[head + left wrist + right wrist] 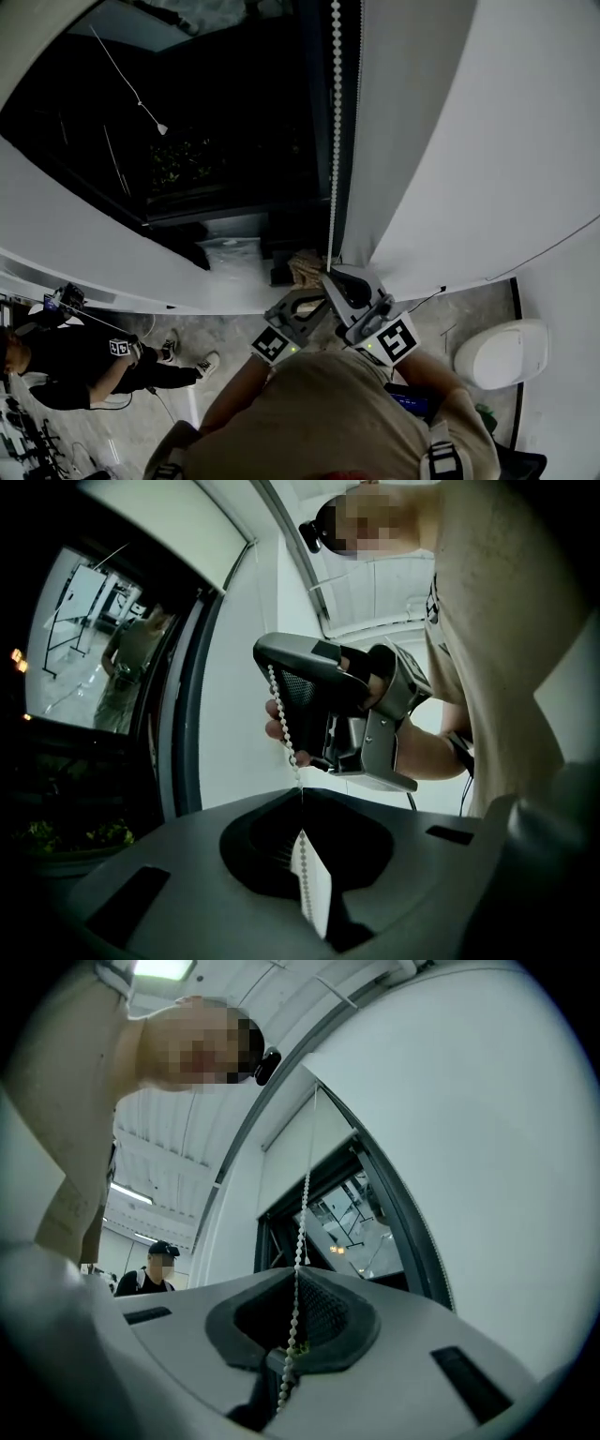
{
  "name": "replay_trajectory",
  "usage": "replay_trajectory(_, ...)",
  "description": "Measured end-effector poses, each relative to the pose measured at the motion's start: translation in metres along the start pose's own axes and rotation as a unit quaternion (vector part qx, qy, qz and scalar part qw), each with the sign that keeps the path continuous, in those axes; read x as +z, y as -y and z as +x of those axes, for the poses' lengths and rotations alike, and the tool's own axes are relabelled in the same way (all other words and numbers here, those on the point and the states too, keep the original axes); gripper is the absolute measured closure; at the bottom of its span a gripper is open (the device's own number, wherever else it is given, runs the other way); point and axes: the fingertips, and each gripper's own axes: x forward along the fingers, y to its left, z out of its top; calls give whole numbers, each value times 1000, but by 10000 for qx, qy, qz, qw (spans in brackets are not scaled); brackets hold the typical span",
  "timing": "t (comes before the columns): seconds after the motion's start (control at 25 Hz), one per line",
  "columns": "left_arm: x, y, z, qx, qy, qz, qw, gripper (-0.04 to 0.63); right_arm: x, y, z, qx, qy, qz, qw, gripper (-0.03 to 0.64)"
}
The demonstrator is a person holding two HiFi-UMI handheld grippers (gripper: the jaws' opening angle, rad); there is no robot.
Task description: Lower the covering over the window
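Note:
A white bead chain (335,112) hangs beside the dark window (206,112), along the edge of the white roller blind (469,141). Both grippers meet on the chain just above the sill. In the left gripper view, my left gripper (300,794) is shut on the chain (284,726). Above it in the same view, my right gripper (274,672) grips the same chain higher up. In the right gripper view, the right gripper (298,1271) is shut on the beads, and the chain (305,1204) runs taut upward. In the head view the left gripper (314,286) sits just left of the right gripper (336,277).
The window sill (234,258) lies under the glass. A person in black (75,361) crouches on the floor at lower left. A white rounded object (502,354) sits on the floor at right. Another person in a cap (155,1269) stands in the background.

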Motion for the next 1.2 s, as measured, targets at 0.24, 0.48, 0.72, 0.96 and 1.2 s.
replay_trajectory(0.24,40,-25,-40,-690,1239,-1481,9787,390,-39,7,-2,38,-570,228,9981,603)
replay_trajectory(0.48,127,-65,-9,-468,1261,-636,9889,402,-80,-10,-8,265,-973,363,9942,603)
replay_trajectory(0.72,129,-54,1,-409,1085,-207,9930,571,-61,-3,-22,117,-635,294,9975,603)
replay_trajectory(0.96,74,-42,6,-420,496,-185,9977,571,-14,13,-19,-23,-205,130,9997,483)
replay_trajectory(1.2,52,-11,0,-655,616,-606,9941,571,-7,2,4,-17,-277,-337,9990,594)
